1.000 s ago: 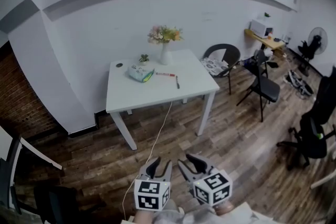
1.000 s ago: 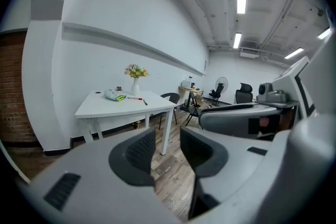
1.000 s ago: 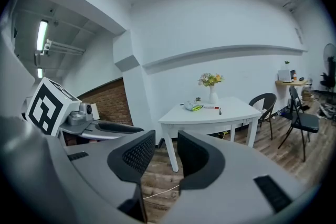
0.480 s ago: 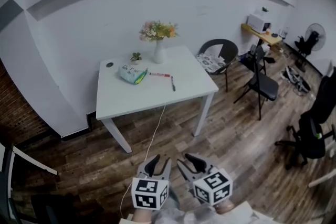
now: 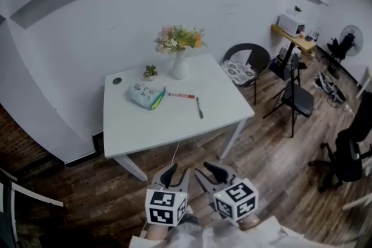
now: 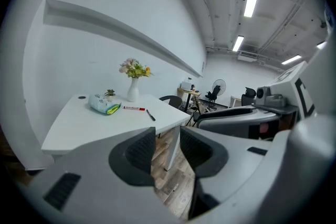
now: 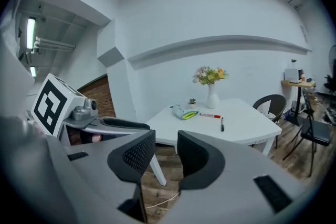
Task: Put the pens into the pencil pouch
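left gripper [image 5: 177,173], right gripper [image 5: 210,173] slightly apart, empty, well short of table [image 5: 168,128], pencil pouch [image 5: 146,95], red pen [image 5: 181,96], black pen [image 5: 199,108], vase [image 5: 178,65] on top

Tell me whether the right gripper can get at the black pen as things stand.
Probably not yet: the right gripper hangs open over the floor, well short of the table where the black pen lies. Nothing blocks the way.

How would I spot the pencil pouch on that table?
Find the white table against the wall, with a vase of flowers near its back edge. The pencil pouch lies left of the vase, in front of a tiny potted plant. It is the only soft, pale lump, with a yellow-green edge.
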